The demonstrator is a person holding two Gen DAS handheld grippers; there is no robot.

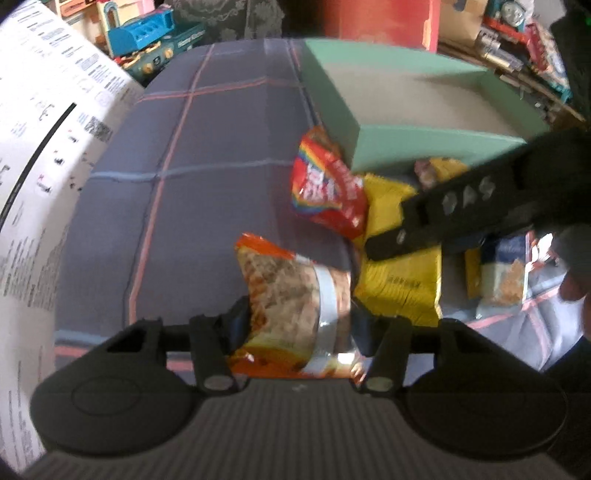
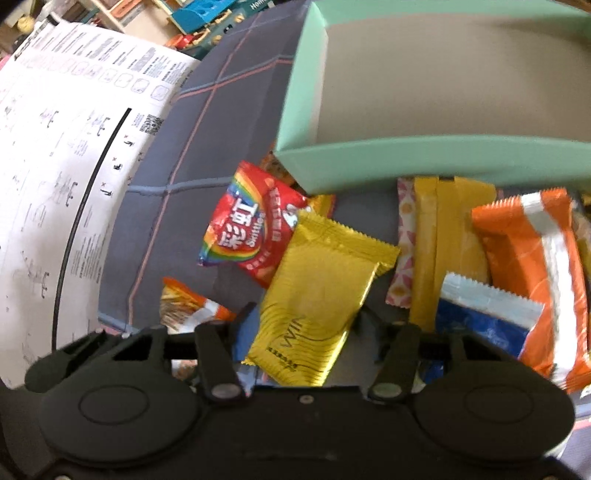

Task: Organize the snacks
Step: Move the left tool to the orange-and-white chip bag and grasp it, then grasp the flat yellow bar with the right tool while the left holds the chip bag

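Observation:
My left gripper (image 1: 301, 325) is shut on an orange and brown snack packet (image 1: 291, 306) with a silver band, just above the grey checked cloth (image 1: 207, 184). That packet's corner (image 2: 184, 306) shows at the left of the right wrist view. A gold-yellow packet (image 2: 314, 295) lies between the fingers of my right gripper (image 2: 308, 328). The left pad touches it and a gap shows on the right, so the gripper is open. From the left wrist view, a right finger (image 1: 406, 229) rests over the yellow packet (image 1: 399, 284). A red rainbow candy bag (image 2: 251, 236) lies beyond it. The mint-green box (image 2: 369, 158) stands open behind.
More snacks lie to the right: mustard-yellow sticks (image 2: 443, 240), a blue packet (image 2: 480, 325) and a large orange packet (image 2: 528, 266). A big white printed sheet (image 2: 55, 166) curves up on the left. Toys (image 1: 147, 33) crowd the far edge.

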